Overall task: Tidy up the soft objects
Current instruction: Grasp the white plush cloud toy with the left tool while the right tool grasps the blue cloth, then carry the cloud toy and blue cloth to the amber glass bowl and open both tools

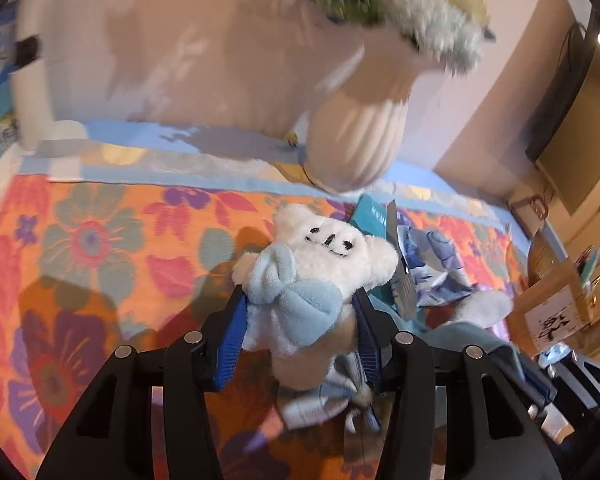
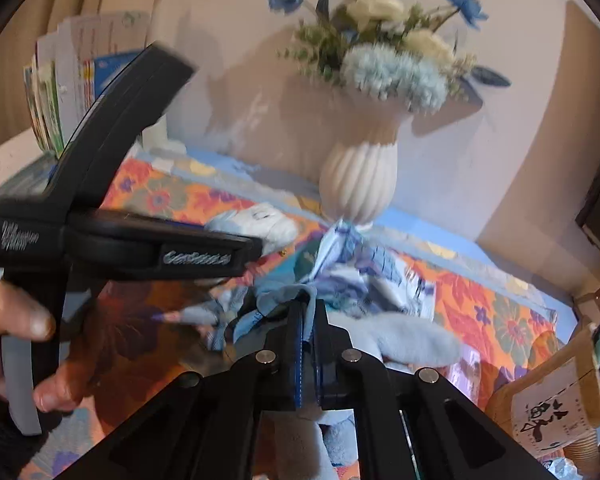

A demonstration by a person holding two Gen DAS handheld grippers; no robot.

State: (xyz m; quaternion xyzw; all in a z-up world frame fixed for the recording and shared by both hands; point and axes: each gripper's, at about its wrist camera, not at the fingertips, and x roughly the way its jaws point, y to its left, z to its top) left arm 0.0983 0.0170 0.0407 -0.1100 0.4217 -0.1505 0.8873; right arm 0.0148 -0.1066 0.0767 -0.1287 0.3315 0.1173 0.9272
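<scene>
A white plush toy (image 1: 332, 248) with a stitched face and a pale blue bow (image 1: 300, 300) sits between the blue pads of my left gripper (image 1: 298, 296), which is shut on its lower body. In the right wrist view, my right gripper (image 2: 308, 308) is shut on a fold of light blue cloth (image 2: 284, 296). Behind it lies a crumpled blue-and-white patterned fabric (image 2: 364, 276), and a pale blue plush limb (image 2: 416, 340) to its right. The left gripper's black body (image 2: 140, 244) crosses the left of that view, held by a hand (image 2: 24, 320).
A ribbed white vase (image 2: 358, 184) with blue and white flowers stands at the back edge of the orange floral tablecloth (image 1: 100, 240), close behind the soft pile. A teal booklet (image 1: 374, 216) lies by the vase. Papers (image 2: 80, 60) stand at the left; a wooden holder (image 2: 552, 400) stands at the right.
</scene>
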